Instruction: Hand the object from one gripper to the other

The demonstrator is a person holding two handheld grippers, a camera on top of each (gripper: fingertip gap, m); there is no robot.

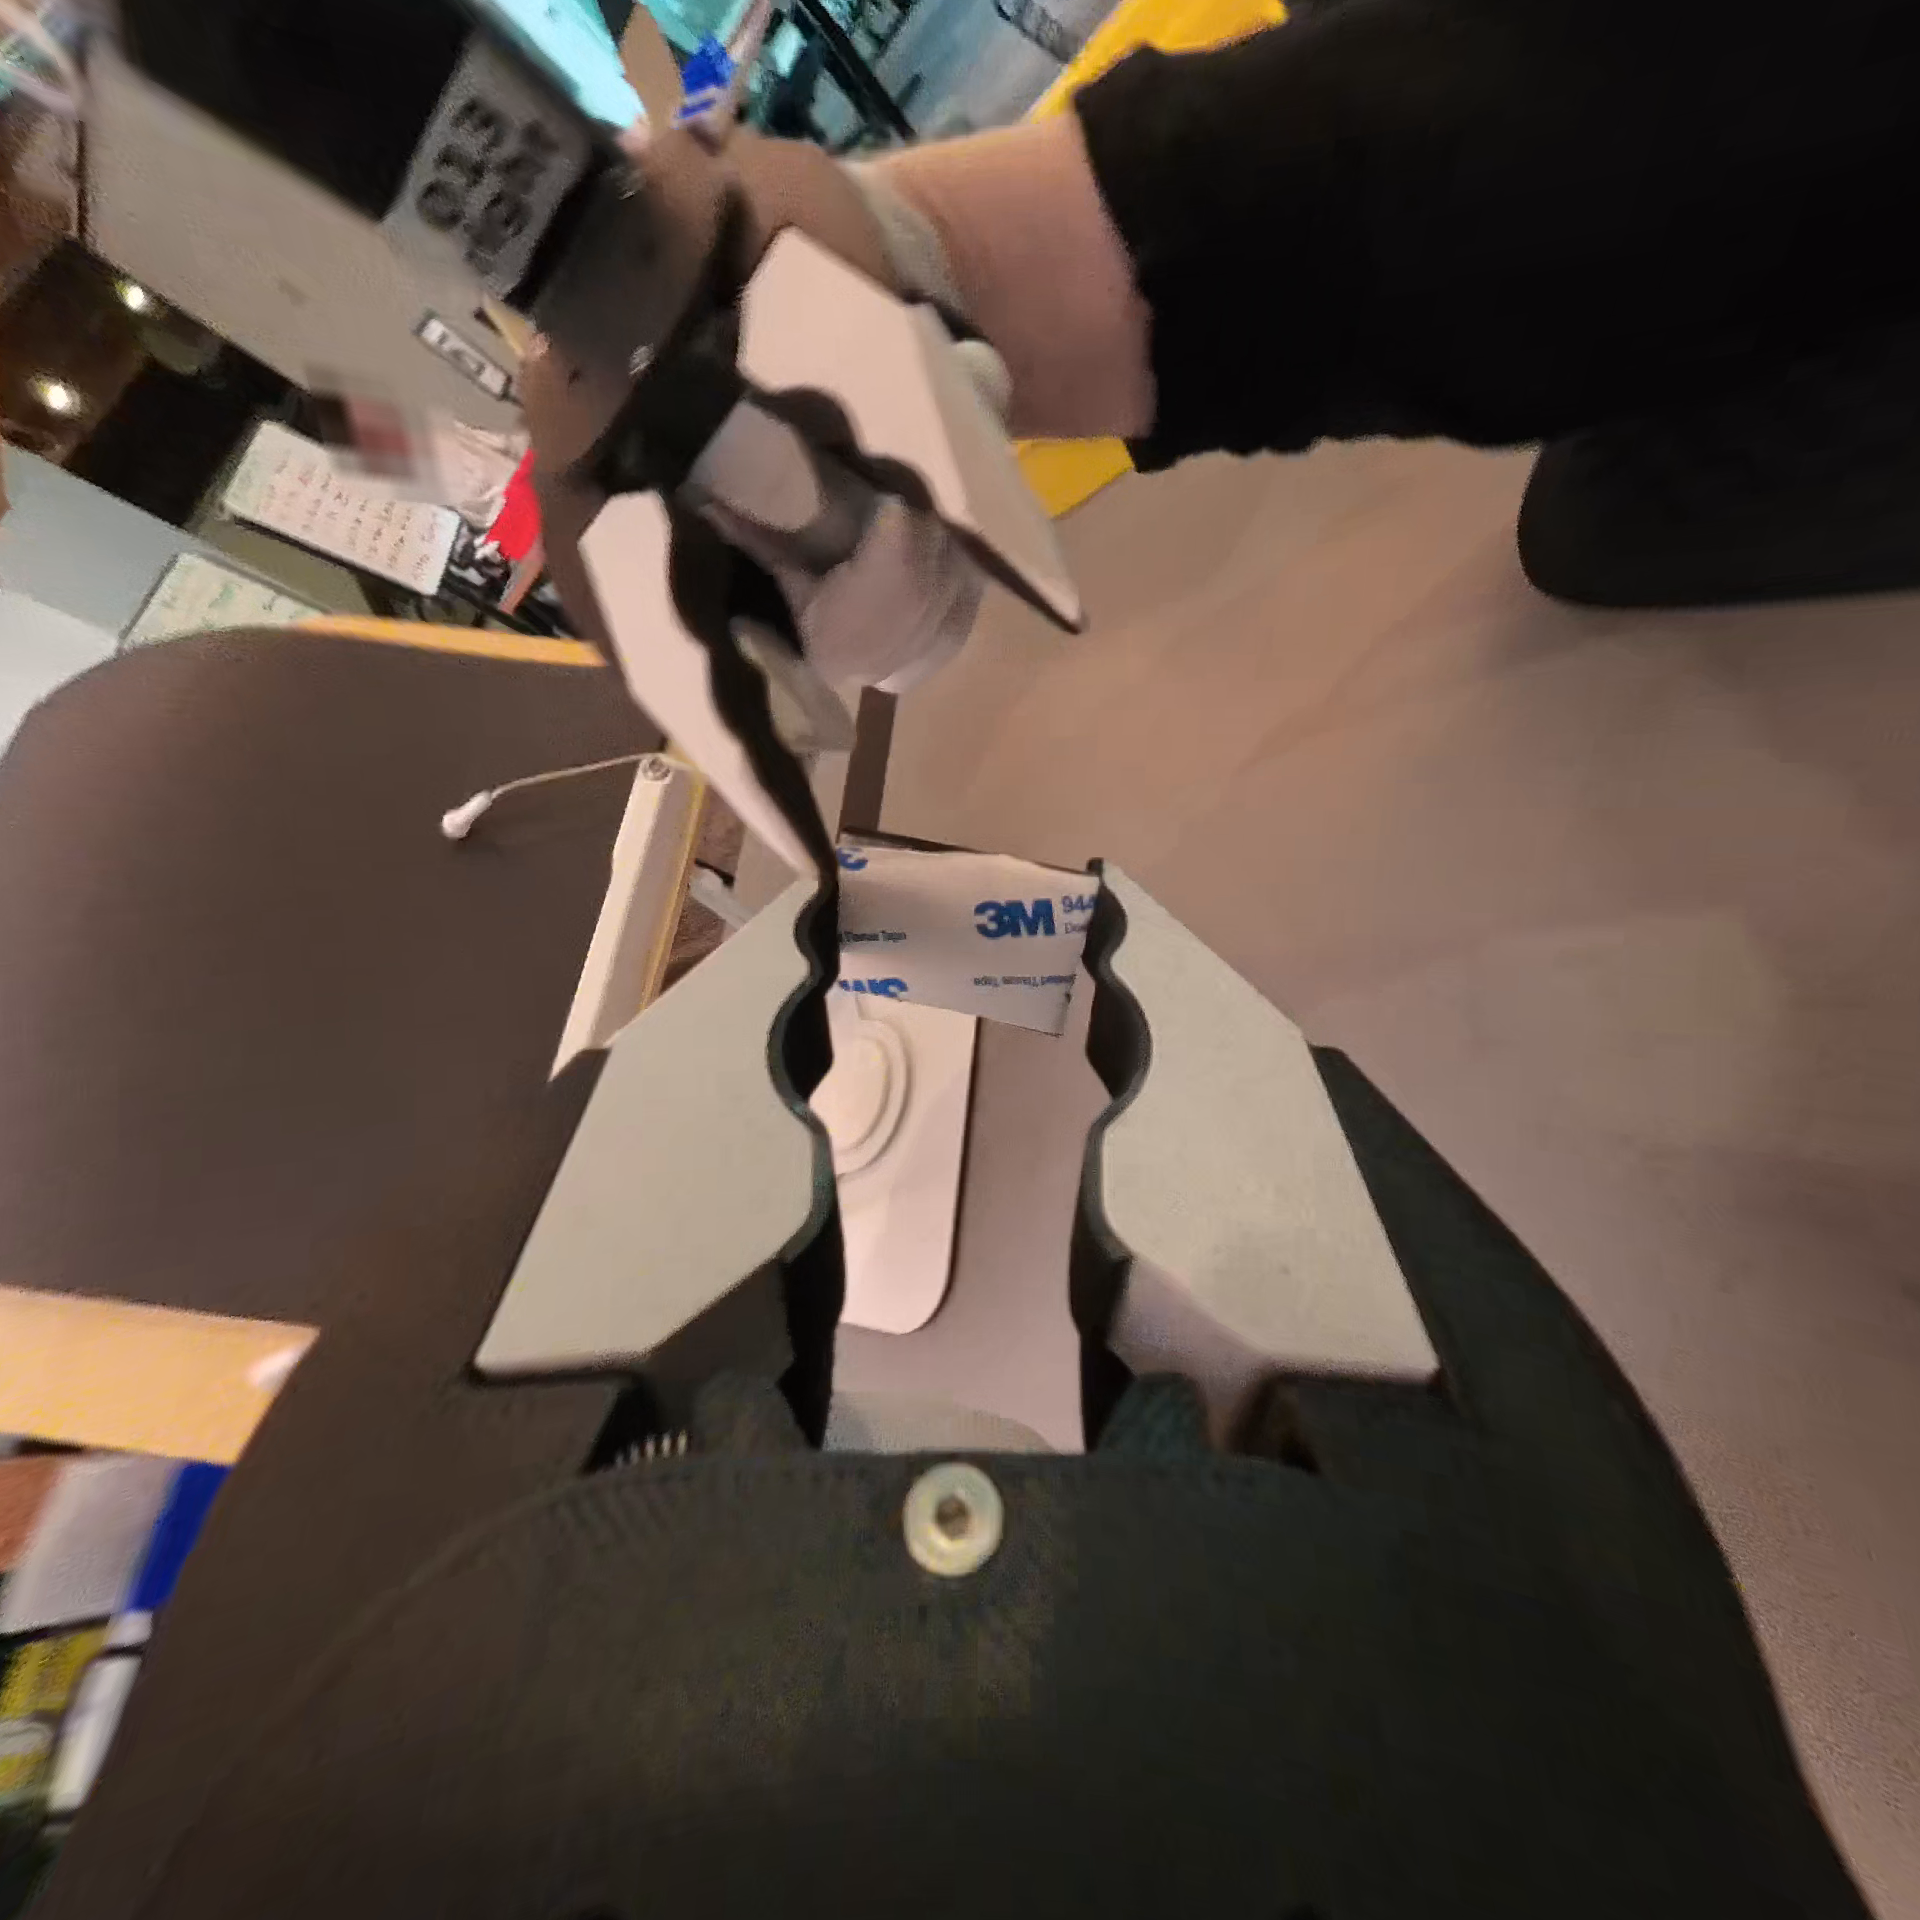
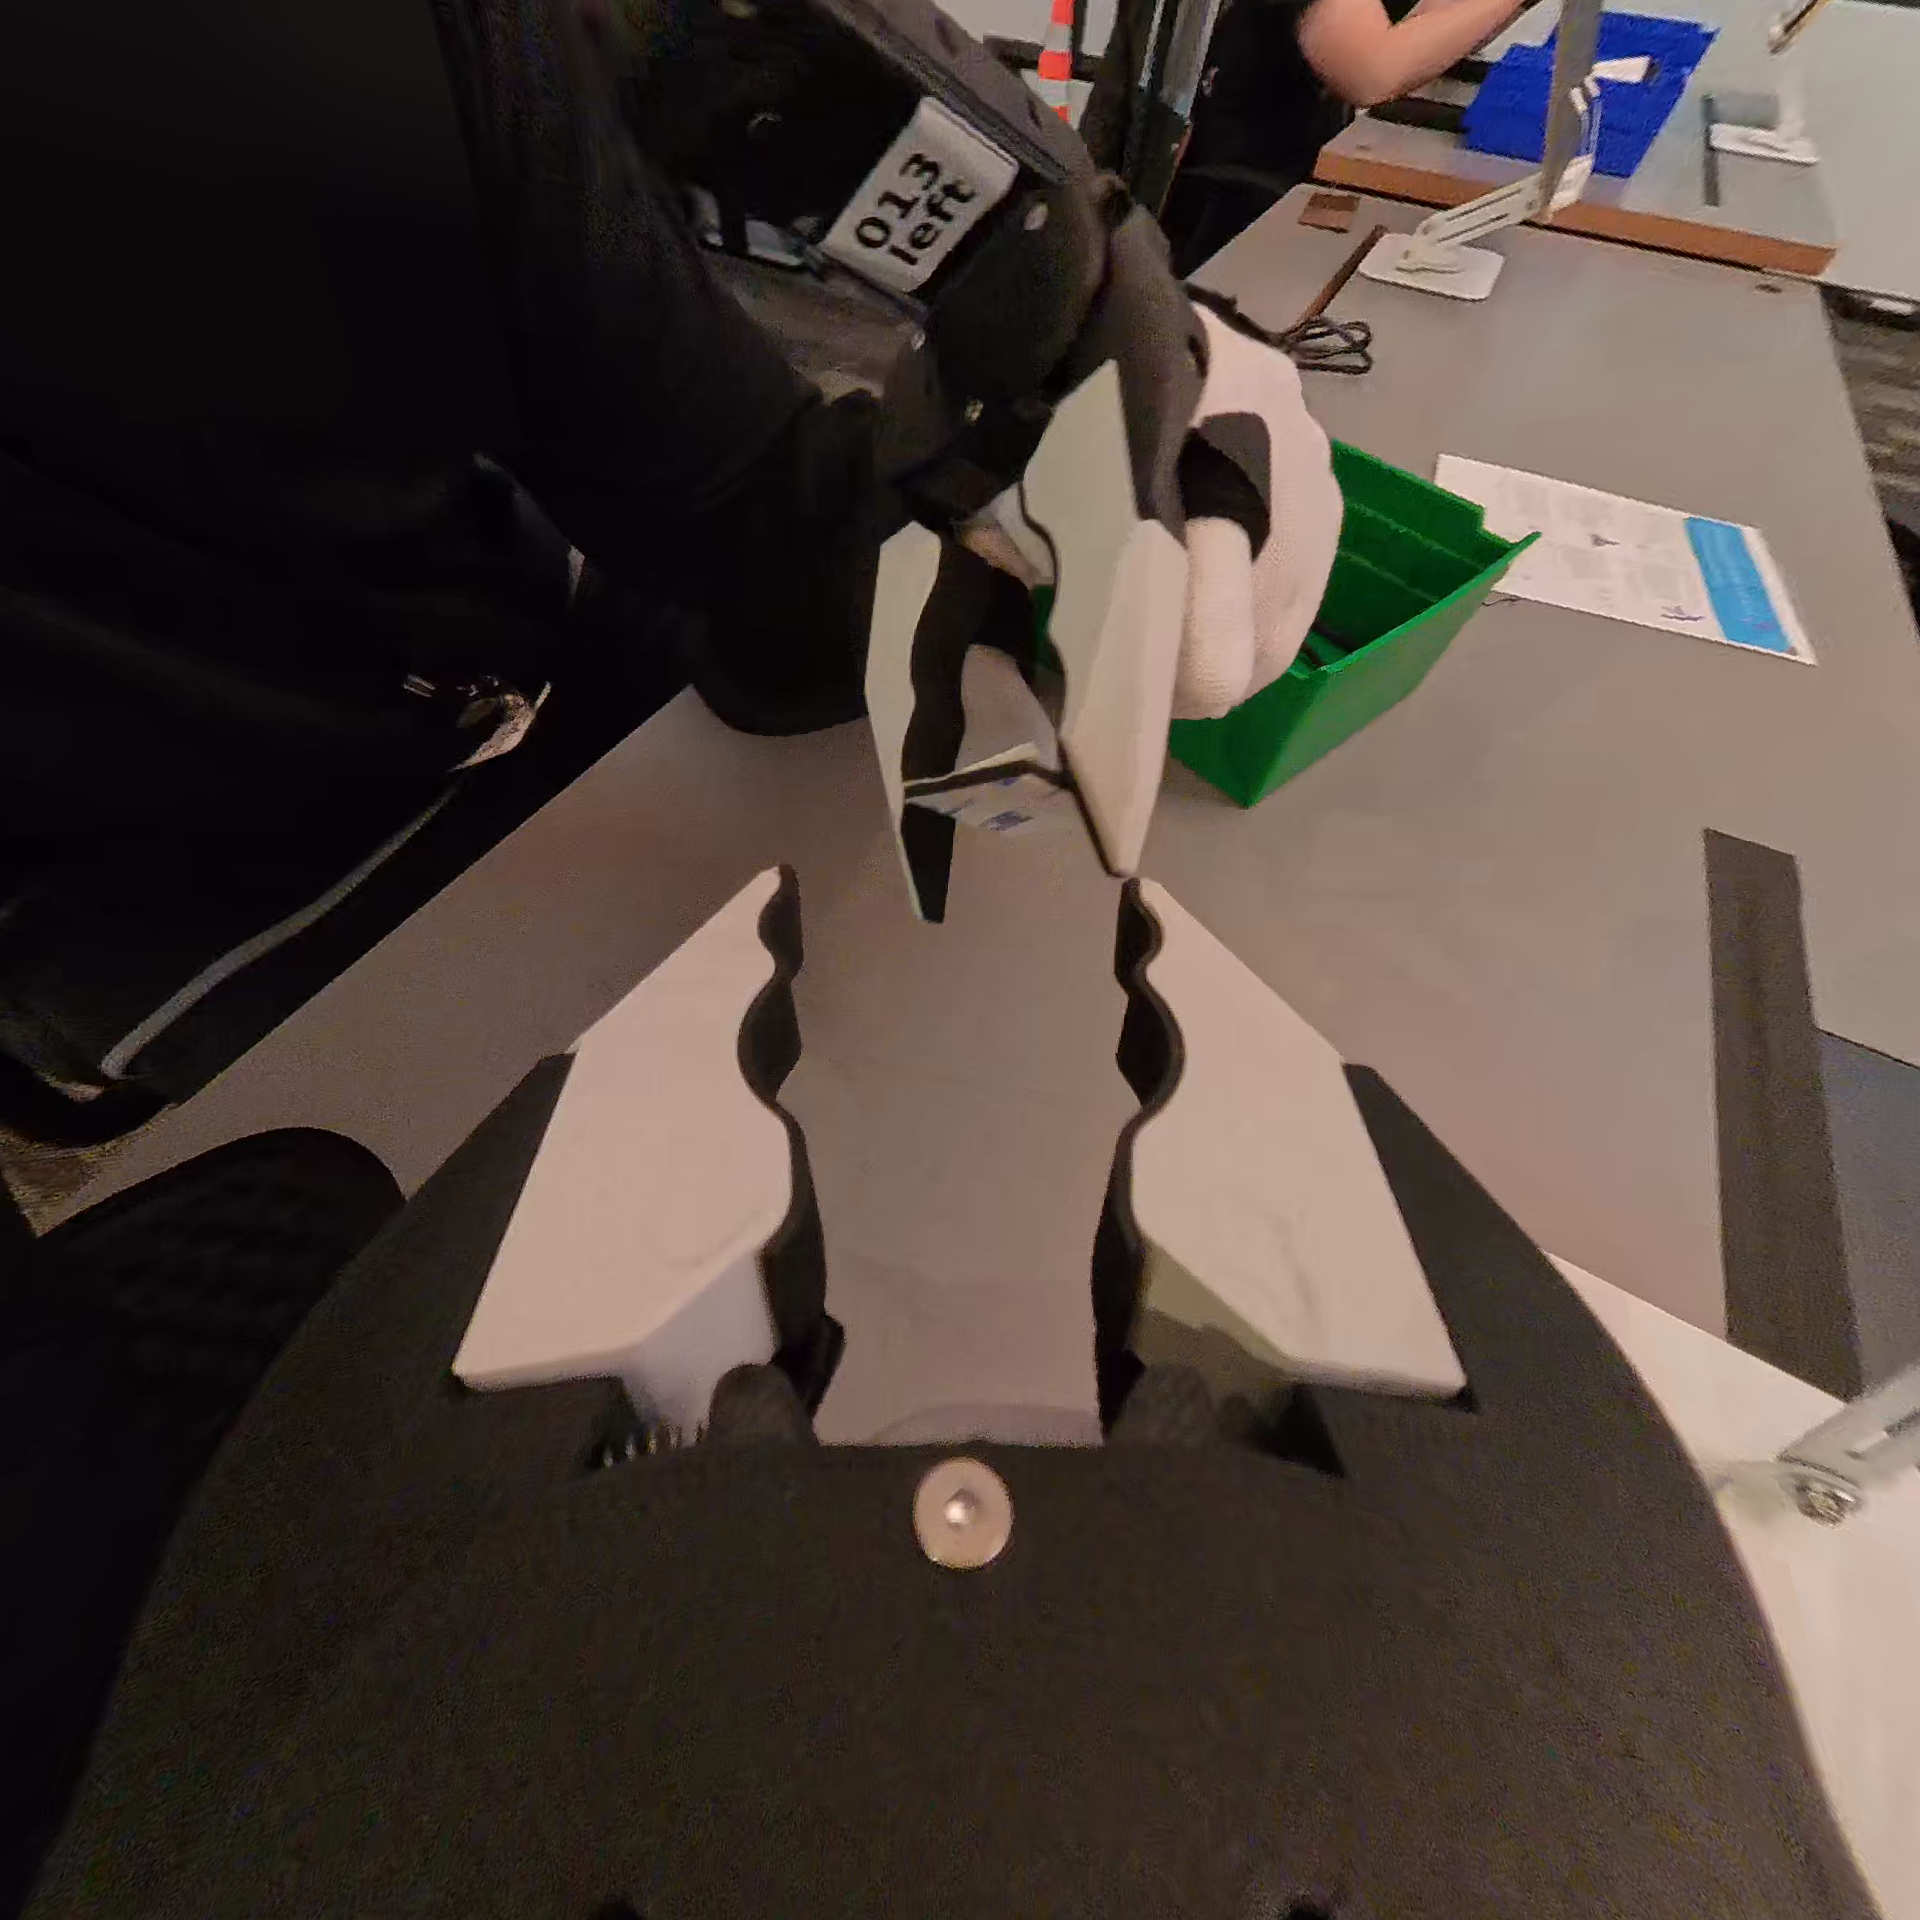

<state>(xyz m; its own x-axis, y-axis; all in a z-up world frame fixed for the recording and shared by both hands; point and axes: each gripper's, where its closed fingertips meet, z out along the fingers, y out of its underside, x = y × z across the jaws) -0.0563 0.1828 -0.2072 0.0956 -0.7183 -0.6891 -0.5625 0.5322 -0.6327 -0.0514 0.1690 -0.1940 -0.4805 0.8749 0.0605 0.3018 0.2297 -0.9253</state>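
Left gripper [image 1: 956, 883] was closest in its own view, fingers at a medium gap and pinched on the object [image 1: 966, 956], a flat white plate with a printed tape liner across its far end. The liner end spanned the gap right at the fingertips, edge to edge. The plate's long axis ran back along the fingers toward the palm, so little or nothing stuck out past the tips. Right gripper [image 2: 956, 883] had its fingers spread wide with nothing between them. From its side the object sat just ahead of and above its tips, a thin white strip bridging the left fingers, which pointed down at it. Right-side fingertip looked nearly touching one left finger; I couldn't tell if it was actual contact. The two grippers met almost tip to tip over the grey table [image 2: 1455, 935], well clear of the green bin [image 2: 1382, 665]. My read: the right was the near, free one, but the only grabbable part was the liner end, inside the left's own pinch.
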